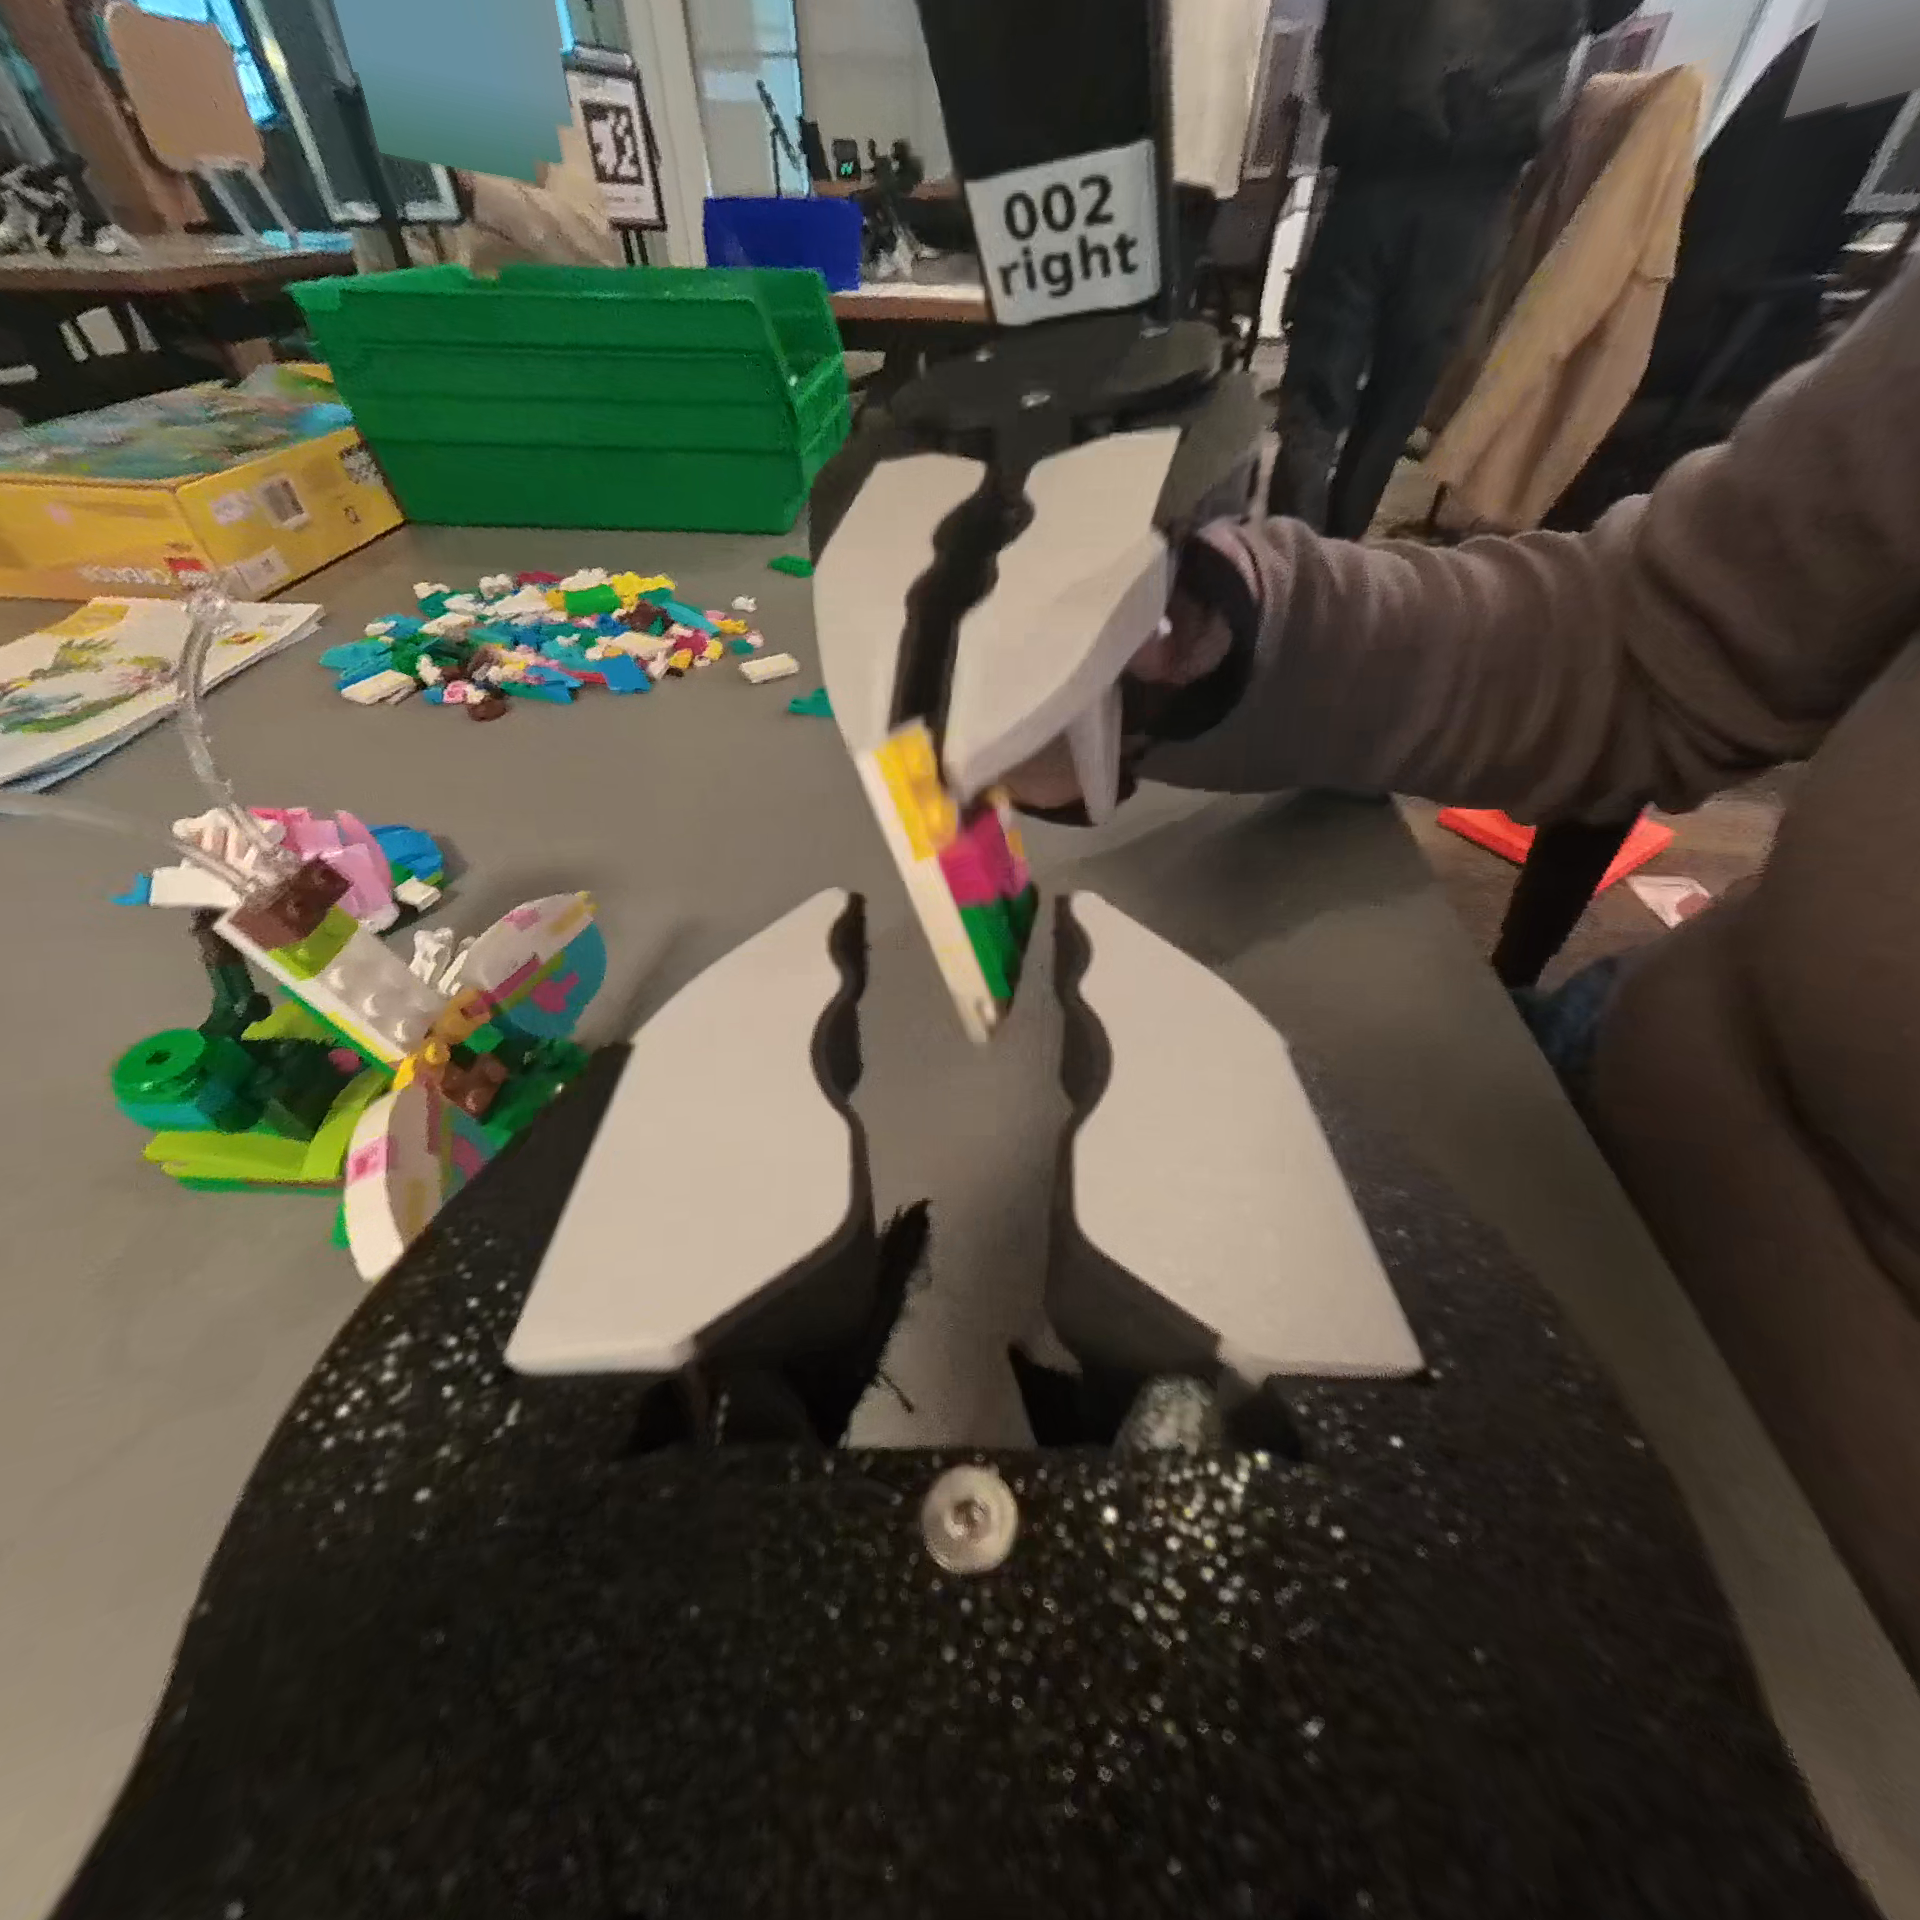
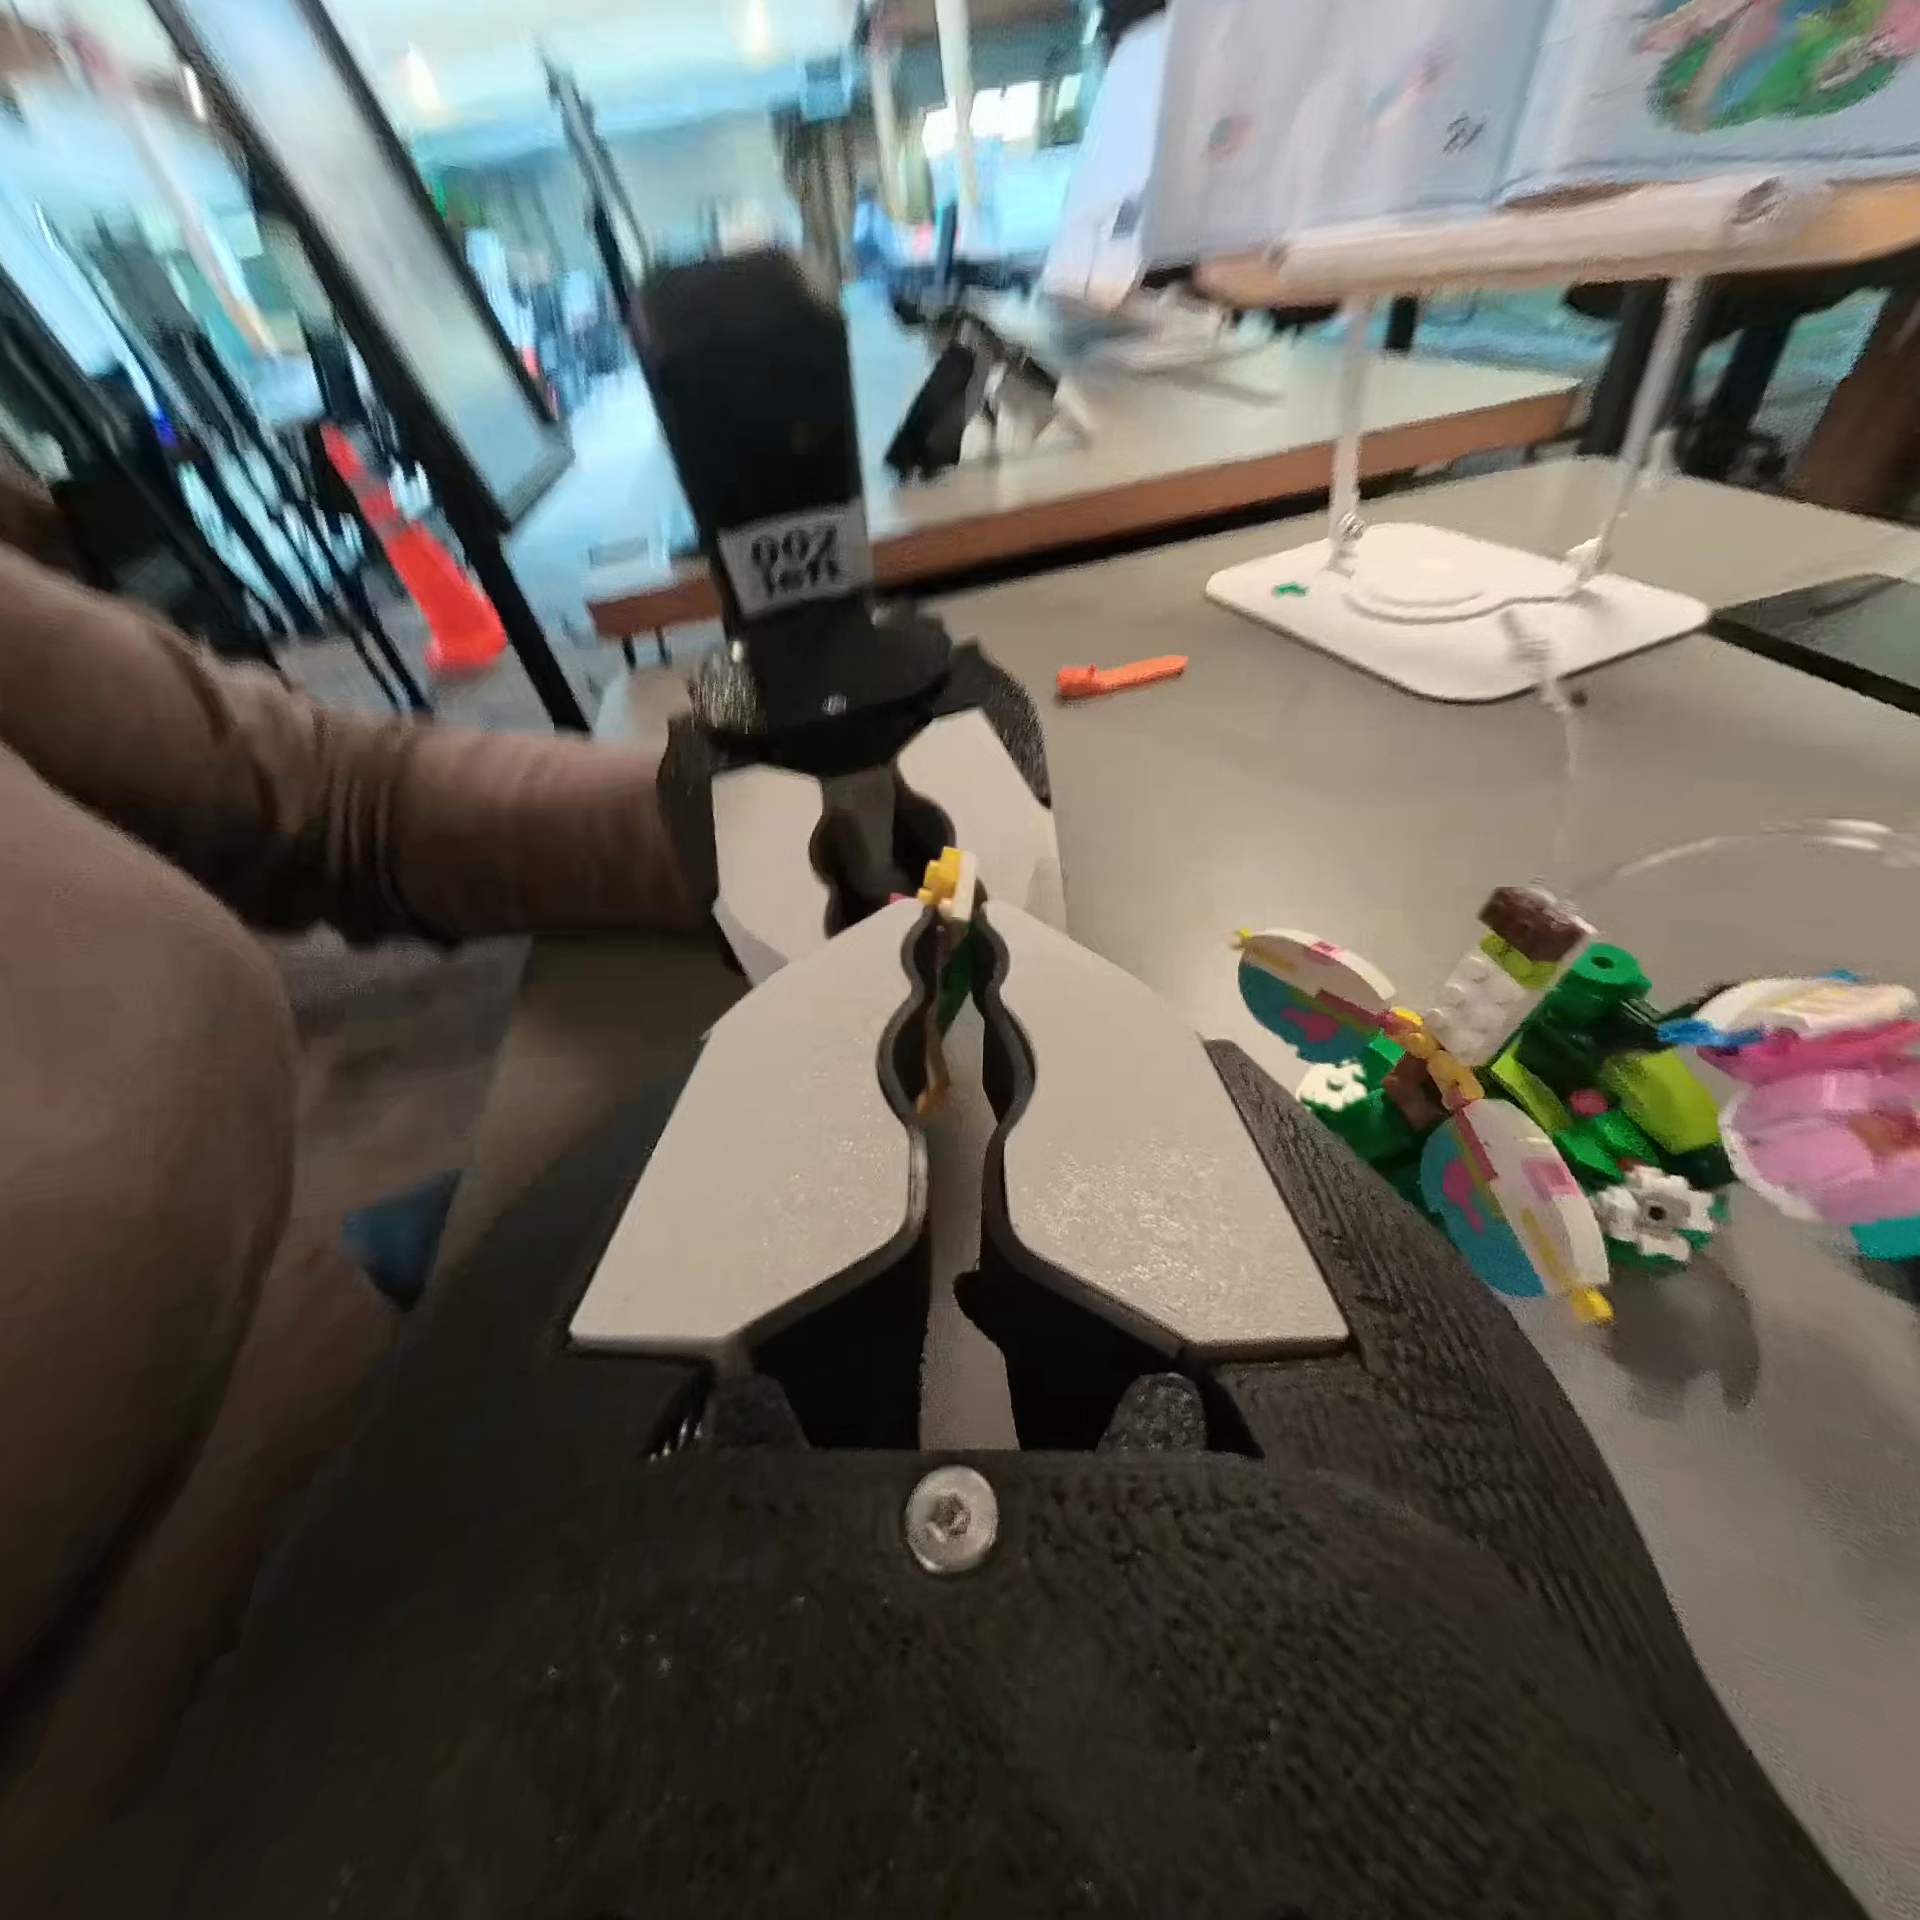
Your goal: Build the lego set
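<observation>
The right gripper [image 1: 951, 769] clamps a small lego sub-assembly [image 1: 961, 883] above the grey table [image 1: 644, 790] near its edge; the left gripper [image 1: 961, 935] gapes apart beneath. Green bins [image 1: 582, 395], contents hidden, stand behind loose bricks [image 1: 551, 644].

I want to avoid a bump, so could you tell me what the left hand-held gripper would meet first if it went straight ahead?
Probably the small lego wing piece that the right hand-held gripper holds: it hangs between the open left hand-held gripper's fingertips, though depth is unclear.
</observation>
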A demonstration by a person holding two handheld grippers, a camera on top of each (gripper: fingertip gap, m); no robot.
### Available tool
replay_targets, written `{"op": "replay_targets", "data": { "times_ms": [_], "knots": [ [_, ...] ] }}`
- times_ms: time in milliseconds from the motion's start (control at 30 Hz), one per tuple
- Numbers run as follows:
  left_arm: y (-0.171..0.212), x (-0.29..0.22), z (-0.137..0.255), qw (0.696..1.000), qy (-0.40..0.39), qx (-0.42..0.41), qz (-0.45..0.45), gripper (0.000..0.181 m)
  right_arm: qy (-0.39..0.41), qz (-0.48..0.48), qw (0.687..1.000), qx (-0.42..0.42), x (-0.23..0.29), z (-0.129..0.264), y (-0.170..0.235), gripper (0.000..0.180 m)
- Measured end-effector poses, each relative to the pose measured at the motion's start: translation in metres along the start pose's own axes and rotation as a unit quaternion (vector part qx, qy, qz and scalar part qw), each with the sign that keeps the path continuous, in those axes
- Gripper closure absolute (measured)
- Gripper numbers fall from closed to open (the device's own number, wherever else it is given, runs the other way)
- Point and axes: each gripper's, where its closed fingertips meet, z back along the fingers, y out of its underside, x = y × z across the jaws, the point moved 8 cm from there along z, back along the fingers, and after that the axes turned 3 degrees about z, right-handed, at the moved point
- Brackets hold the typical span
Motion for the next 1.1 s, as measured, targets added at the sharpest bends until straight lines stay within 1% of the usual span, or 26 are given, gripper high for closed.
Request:
{"op": "replay_targets", "data": {
  "times_ms": [33, 67, 133, 200, 400, 467, 533, 567, 633, 700, 767, 867, 933, 1000, 1100],
  "knots": [
    [0.001, 0.001, 0.000, 1.000, -0.001, 0.005, 0.005, 0.145, -0.001, -0.022, 0.999, -0.030, -0.002, 0.003, 0.001, 0.176],
    [0.001, 0.001, -0.001, 1.000, 0.005, -0.001, 0.010, 0.149, -0.003, -0.043, 0.998, -0.054, -0.004, 0.004, 0.002, 0.176],
    [-0.001, -0.001, 0.000, 0.999, 0.016, -0.026, 0.013, 0.165, -0.013, -0.073, 0.993, -0.086, -0.005, 0.006, 0.007, 0.177],
    [-0.001, -0.001, 0.000, 0.999, 0.021, -0.034, 0.014, 0.167, -0.020, -0.085, 0.991, -0.102, -0.006, 0.008, 0.009, 0.176],
    [0.001, -0.001, -0.002, 0.999, 0.029, -0.030, 0.027, 0.168, -0.010, -0.019, 0.996, -0.088, -0.001, 0.010, 0.009, 0.176],
    [0.002, 0.003, -0.003, 1.000, -0.009, -0.002, 0.018, 0.169, 0.016, 0.006, 0.998, -0.066, -0.004, 0.011, 0.010, 0.176],
    [0.004, 0.007, -0.003, 0.997, -0.063, 0.048, 0.003, 0.169, 0.088, 0.077, 0.993, -0.027, -0.005, 0.013, 0.011, 0.172],
    [0.006, 0.009, -0.003, 0.993, -0.091, 0.075, -0.009, 0.169, 0.124, 0.125, 0.984, -0.001, -0.003, 0.013, 0.010, 0.161],
    [0.009, 0.009, -0.004, 0.987, -0.112, 0.112, -0.023, 0.169, 0.163, 0.213, 0.962, 0.059, 0.006, 0.008, 0.011, 0.156],
    [0.011, 0.008, -0.007, 0.986, -0.102, 0.132, -0.013, 0.169, 0.171, 0.300, 0.933, 0.104, 0.017, 0.001, 0.013, 0.151],
    [0.015, 0.006, -0.008, 0.981, -0.095, 0.166, -0.027, 0.169, 0.160, 0.367, 0.901, 0.165, 0.023, -0.006, 0.015, 0.150],
    [0.019, -0.001, -0.012, 0.972, -0.073, 0.217, -0.055, 0.169, 0.117, 0.423, 0.866, 0.240, 0.029, -0.012, 0.020, 0.156],
    [0.022, -0.004, -0.013, 0.968, -0.057, 0.242, -0.033, 0.169, 0.084, 0.449, 0.847, 0.272, 0.033, -0.015, 0.023, 0.159],
    [0.024, -0.004, -0.014, 0.968, -0.033, 0.250, 0.016, 0.169, 0.062, 0.473, 0.829, 0.291, 0.036, -0.016, 0.025, 0.163],
    [0.026, -0.005, -0.013, 0.964, -0.015, 0.258, 0.060, 0.170, 0.038, 0.505, 0.798, 0.326, 0.040, -0.020, 0.031, 0.162]
  ]
}}
